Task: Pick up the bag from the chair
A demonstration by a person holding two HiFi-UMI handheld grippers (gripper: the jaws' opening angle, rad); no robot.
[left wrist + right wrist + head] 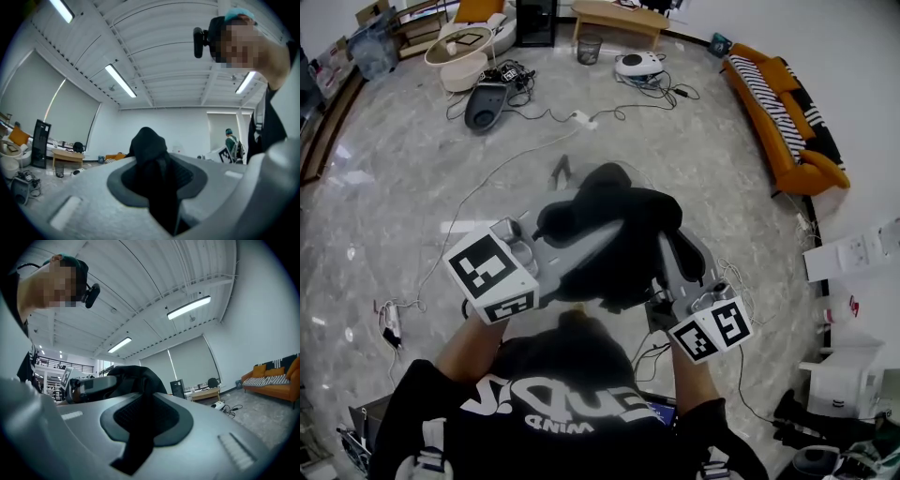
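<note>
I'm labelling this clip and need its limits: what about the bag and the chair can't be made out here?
- Chair: in the head view, the black bag, left gripper and right gripper cover the floor beneath; no chair is identifiable.
- Bag's straps and shape: the head view shows only dark folds; each gripper view shows just pinched fabric.
- Bag's underside: hidden in every view.

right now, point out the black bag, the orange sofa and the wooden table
black bag [619, 225]: head view, its middle fabric
orange sofa [813, 173]: head view, its near orange end
wooden table [614, 13]: head view, its tabletop
</note>
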